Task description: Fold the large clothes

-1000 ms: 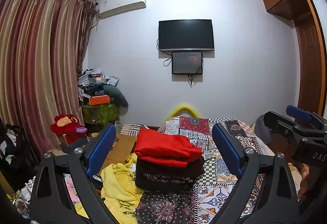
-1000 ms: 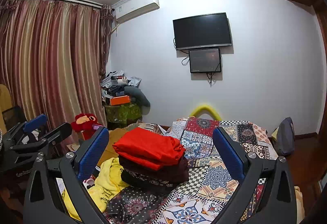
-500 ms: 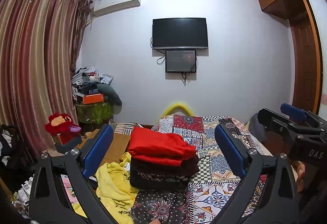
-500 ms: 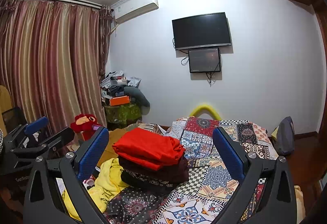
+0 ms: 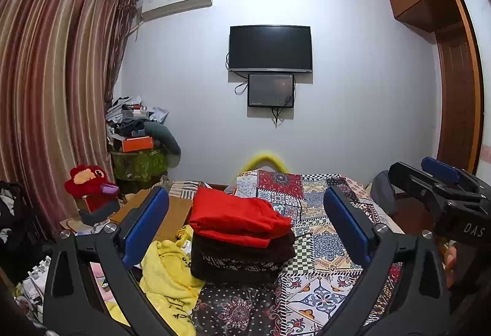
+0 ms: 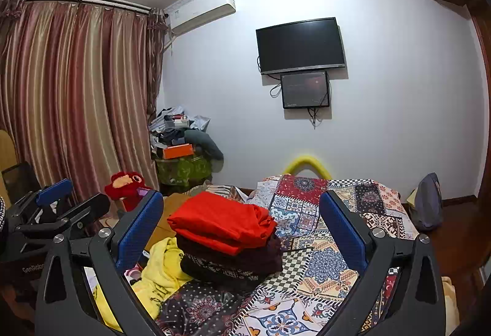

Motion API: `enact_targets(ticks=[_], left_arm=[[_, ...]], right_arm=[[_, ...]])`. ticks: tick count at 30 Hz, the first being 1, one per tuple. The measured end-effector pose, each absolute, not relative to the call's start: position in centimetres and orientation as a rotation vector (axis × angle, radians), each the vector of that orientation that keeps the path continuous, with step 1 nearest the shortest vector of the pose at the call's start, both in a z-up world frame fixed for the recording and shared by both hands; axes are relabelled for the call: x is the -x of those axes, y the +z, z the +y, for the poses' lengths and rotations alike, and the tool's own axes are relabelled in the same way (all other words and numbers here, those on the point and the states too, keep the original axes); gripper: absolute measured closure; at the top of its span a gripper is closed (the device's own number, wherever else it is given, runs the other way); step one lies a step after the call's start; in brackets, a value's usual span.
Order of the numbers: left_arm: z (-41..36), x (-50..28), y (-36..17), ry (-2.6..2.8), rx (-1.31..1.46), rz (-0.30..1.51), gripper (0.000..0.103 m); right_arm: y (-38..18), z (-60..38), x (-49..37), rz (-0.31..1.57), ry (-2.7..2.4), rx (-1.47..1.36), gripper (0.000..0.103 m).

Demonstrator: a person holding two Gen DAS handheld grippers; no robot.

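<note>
stack: three folded garments piled on the bed (image 5: 322, 247), red garment (image 5: 236, 218) on top, dark maroon one (image 5: 245, 248) under it, black patterned one (image 5: 233, 270) at the bottom. Looks finished, edges roughly flush.
next piece: yellow garment (image 5: 165, 280), crumpled, unfolded, touching the stack at its 8 o'clock, partly hanging off the bed edge.
left gripper (image 5: 245, 227): jaws have just been opening, now wide apart, nothing between the pads; stack only sits behind them.
right gripper (image 6: 242, 231): jaws wide, empty, level with the left.
step: my read, between garments; pick up yellow next.
how: pinch one shoulder seam per gripper, lift clear, shake flat on the bare quilt at 3 o'clock of the stack.
risk: dragging yellow across could topple the stack.
</note>
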State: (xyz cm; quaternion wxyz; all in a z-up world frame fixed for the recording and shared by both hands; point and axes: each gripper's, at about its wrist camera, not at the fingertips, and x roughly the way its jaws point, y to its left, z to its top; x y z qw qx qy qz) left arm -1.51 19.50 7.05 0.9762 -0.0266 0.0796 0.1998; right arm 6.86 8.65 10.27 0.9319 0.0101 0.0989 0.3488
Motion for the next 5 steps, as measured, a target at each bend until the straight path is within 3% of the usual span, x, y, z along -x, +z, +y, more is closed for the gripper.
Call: enact_targets(ticks=[5], left_arm=[[19.61, 1.44, 7.04, 0.405, 0.053, 0.162, 0.001]], right_arm=[[10.14, 8.79, -6.96, 0.208, 0.714, -0.019, 0.002]])
